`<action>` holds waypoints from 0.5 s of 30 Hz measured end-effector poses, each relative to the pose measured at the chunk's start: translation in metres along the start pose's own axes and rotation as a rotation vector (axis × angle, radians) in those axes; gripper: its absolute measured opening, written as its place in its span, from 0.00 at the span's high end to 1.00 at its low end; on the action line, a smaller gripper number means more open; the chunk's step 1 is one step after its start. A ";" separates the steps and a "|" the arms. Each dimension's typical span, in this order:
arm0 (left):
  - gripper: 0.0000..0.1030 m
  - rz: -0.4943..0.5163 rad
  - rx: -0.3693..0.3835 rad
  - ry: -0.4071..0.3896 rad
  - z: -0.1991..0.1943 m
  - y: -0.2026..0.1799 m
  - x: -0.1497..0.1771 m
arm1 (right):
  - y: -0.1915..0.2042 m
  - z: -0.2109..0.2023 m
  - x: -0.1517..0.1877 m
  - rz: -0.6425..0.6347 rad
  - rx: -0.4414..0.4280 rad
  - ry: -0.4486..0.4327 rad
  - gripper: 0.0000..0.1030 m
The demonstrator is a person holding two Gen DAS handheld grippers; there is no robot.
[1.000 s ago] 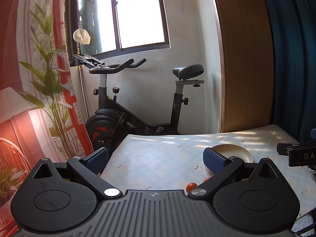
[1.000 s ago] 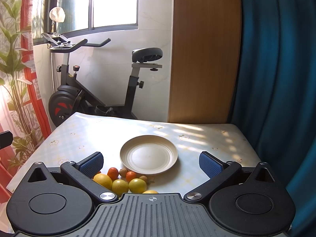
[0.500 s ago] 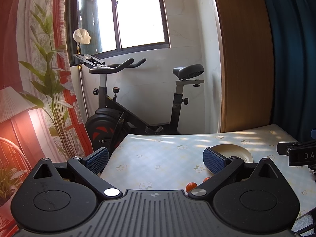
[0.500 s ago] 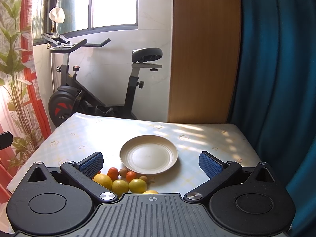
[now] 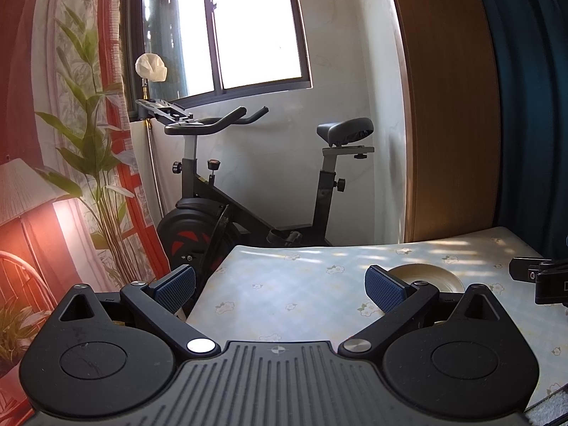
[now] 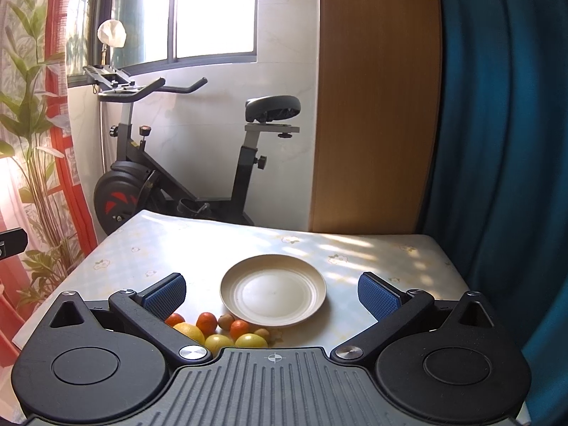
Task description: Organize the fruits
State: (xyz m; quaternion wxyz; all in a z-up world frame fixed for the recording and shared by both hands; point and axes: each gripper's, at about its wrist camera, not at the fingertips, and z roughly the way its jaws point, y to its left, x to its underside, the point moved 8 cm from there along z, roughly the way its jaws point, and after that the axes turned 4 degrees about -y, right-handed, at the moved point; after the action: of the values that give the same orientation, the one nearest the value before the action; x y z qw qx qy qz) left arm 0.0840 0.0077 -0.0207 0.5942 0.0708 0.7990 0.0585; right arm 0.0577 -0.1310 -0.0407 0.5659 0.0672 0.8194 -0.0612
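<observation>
A cream plate [image 6: 272, 290] lies empty on the flowered table [image 6: 198, 248]. In front of it sits a cluster of fruit: small oranges [image 6: 206, 321], yellow lemons [image 6: 251, 340] and small brown fruits [image 6: 226, 320], partly hidden by my right gripper's body. My right gripper [image 6: 271, 293] is open and empty, above the table's near side, with the plate between its fingers in view. My left gripper [image 5: 280, 285] is open and empty over the table's left part. The plate's edge [image 5: 429, 277] shows behind its right finger. The fruit is hidden in the left wrist view.
An exercise bike [image 6: 184, 163] stands behind the table's far edge under the window. A wooden panel [image 6: 376, 106] and a blue curtain [image 6: 497, 142] are at the right. A red patterned curtain [image 5: 64, 142] hangs at the left. The right gripper's side [image 5: 539, 280] shows in the left wrist view.
My left gripper has shifted slightly, so the small oranges seen before near its right finger are now hidden. The right gripper has hardly moved.
</observation>
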 end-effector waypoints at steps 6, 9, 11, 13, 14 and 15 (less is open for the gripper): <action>0.01 -0.034 0.053 0.008 0.032 0.004 0.003 | -0.018 0.037 0.000 0.042 -0.007 -0.060 0.00; 0.01 0.033 -0.017 -0.024 0.045 0.004 0.006 | -0.023 0.060 0.004 0.038 0.000 -0.128 0.00; 0.01 0.087 -0.044 -0.032 0.055 0.001 0.008 | -0.023 0.079 0.012 0.059 -0.003 -0.099 0.00; 0.01 0.112 -0.034 -0.033 0.065 -0.002 0.010 | -0.022 0.095 0.019 0.087 -0.026 -0.072 0.00; 0.02 0.114 -0.022 -0.028 0.072 -0.004 0.011 | -0.020 0.105 0.023 0.101 -0.032 -0.071 0.00; 0.03 0.110 -0.006 -0.023 0.077 -0.005 0.013 | -0.019 0.110 0.026 0.101 -0.035 -0.078 0.00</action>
State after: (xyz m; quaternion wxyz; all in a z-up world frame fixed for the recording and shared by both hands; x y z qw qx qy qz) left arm 0.1536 0.0062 -0.0563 0.5996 0.1136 0.7867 0.0928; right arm 0.1459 -0.1684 -0.1030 0.6008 0.0960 0.7933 -0.0207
